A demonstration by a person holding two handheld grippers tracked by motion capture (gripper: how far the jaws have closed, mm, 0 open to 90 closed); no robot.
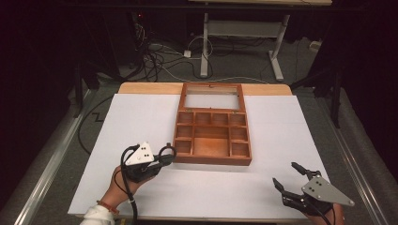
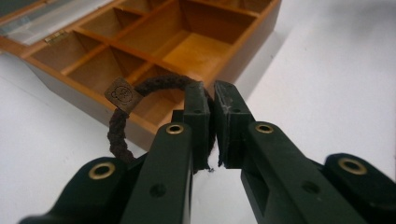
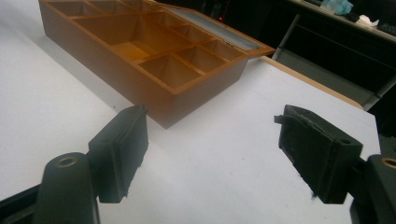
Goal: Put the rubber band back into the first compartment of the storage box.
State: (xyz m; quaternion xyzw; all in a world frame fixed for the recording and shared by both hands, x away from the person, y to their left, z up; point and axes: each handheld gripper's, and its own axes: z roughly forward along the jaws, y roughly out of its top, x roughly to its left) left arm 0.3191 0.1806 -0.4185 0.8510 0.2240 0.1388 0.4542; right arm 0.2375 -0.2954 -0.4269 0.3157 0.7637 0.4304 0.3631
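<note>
On a white sheet [image 1: 141, 117] covering a wooden table sits an open wooden box [image 1: 212, 136] divided into small compartments, its glass-paned lid [image 1: 212, 96] folded flat on the far side. At the near left, a person's left hand [image 1: 123, 183] comes up from the bottom edge, palm cupped under the left gripper [image 1: 165, 157], which points to the right toward the box's near left corner. Its jaws are pressed nearly together, pinching a dark braided cord bracelet [image 2: 140, 100] that carries a small square metal tag [image 2: 122, 94]. The bracelet loops up and out to one side of the jaws, hanging just above the box's near rim, over a corner compartment. A white sleeve [image 1: 98, 216] with a reddish band [image 1: 108, 206] at the wrist shows below the hand.

At the near right, the right gripper [image 1: 287, 176] rests low over the sheet, well apart from the box, angled up and leftward. Its jaws are spread wide with nothing between them.
</note>
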